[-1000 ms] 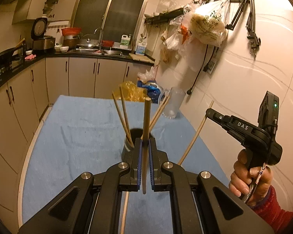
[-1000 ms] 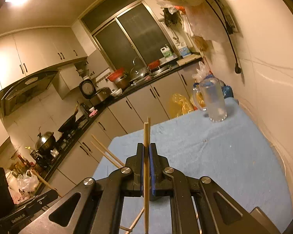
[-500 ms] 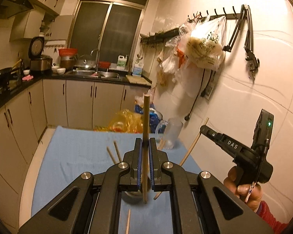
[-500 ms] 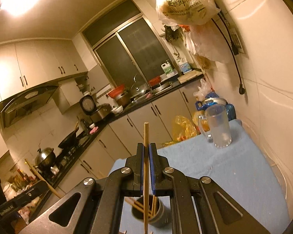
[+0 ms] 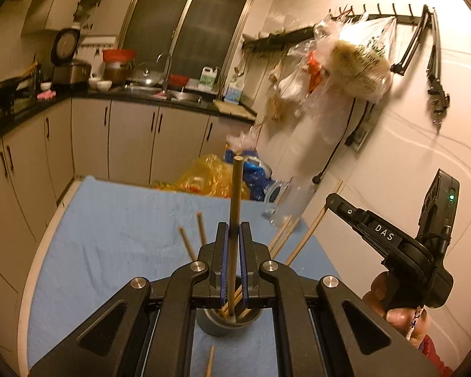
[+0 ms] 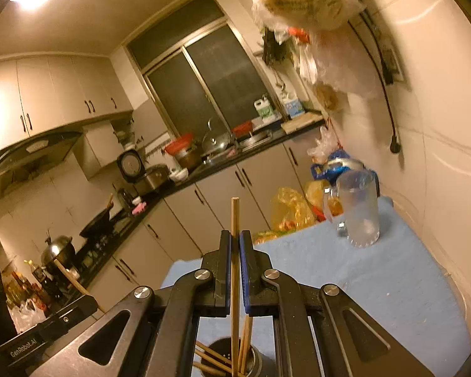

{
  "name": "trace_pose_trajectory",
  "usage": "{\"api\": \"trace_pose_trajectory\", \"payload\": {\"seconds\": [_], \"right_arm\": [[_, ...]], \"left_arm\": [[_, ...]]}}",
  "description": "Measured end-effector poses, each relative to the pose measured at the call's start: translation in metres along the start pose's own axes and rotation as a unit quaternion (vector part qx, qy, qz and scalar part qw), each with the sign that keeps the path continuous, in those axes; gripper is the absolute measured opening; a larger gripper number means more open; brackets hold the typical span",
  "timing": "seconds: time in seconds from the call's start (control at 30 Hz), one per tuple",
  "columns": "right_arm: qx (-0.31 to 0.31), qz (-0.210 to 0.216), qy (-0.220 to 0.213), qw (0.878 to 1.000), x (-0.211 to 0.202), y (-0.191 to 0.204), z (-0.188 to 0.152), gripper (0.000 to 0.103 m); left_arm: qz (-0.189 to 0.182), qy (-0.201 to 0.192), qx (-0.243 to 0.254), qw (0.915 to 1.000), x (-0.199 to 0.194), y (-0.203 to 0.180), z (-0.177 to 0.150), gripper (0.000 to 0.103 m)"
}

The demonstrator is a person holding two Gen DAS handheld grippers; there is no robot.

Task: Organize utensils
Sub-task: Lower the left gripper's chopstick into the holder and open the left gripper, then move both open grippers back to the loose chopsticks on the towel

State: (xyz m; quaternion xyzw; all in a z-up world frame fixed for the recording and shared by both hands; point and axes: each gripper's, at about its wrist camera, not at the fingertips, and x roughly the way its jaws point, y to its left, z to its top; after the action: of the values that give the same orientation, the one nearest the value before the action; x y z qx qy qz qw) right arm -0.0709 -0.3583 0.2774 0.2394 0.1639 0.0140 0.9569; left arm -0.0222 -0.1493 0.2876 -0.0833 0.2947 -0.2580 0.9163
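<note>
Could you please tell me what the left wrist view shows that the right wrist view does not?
Only the left wrist view shows the hand gripping the right gripper's handle, and a loose chopstick on the blue cloth. Only the right wrist view shows the range hood and the glass mug sharply. Both show a chopstick clamped upright between shut jaws above the dark holder of chopsticks.

Glass mug [image 6: 359, 210] on blue cloth [image 6: 376, 282]

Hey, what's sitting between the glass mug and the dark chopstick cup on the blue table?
Only bare blue cloth lies between the glass mug and the chopstick cup, shown in the right wrist view.
</note>
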Motion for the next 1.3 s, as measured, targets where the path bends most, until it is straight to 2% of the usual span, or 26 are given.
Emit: {"api": "trace_pose_trajectory", "payload": {"seconds": [0.33,0.53,0.63,0.77,0.97,1.13,1.3], "right_arm": [[0.005,-0.006,0.052,0.999,0.028,-0.010,-0.036,0.006],[0.019,-0.006,0.082,0.996,0.031,-0.020,-0.044,0.007],[0.022,-0.008,0.078,0.997,0.023,-0.023,-0.043,0.007],[0.031,-0.008,0.075,0.997,0.006,-0.029,-0.042,0.007],[0.035,-0.020,0.081,0.996,-0.031,-0.045,-0.057,0.015],[0.040,-0.039,0.115,0.992,-0.052,-0.063,-0.089,0.018],[0.050,-0.060,0.154,0.985,-0.070,-0.085,-0.122,0.018]], "left_arm": [[0.008,0.025,-0.007,0.9996,0.020,0.022,-0.040,0.006],[0.013,0.027,-0.011,0.9995,0.018,0.028,-0.045,0.006],[0.012,0.026,-0.013,0.9995,0.013,0.028,-0.045,0.009],[0.015,0.021,-0.014,0.9996,0.001,0.029,-0.049,0.021],[0.018,0.028,-0.021,0.9992,-0.019,0.036,-0.067,0.021],[0.030,0.058,-0.022,0.9976,-0.031,0.047,-0.110,0.021],[0.034,0.097,-0.049,0.9935,-0.037,0.066,-0.151,0.021]]}}
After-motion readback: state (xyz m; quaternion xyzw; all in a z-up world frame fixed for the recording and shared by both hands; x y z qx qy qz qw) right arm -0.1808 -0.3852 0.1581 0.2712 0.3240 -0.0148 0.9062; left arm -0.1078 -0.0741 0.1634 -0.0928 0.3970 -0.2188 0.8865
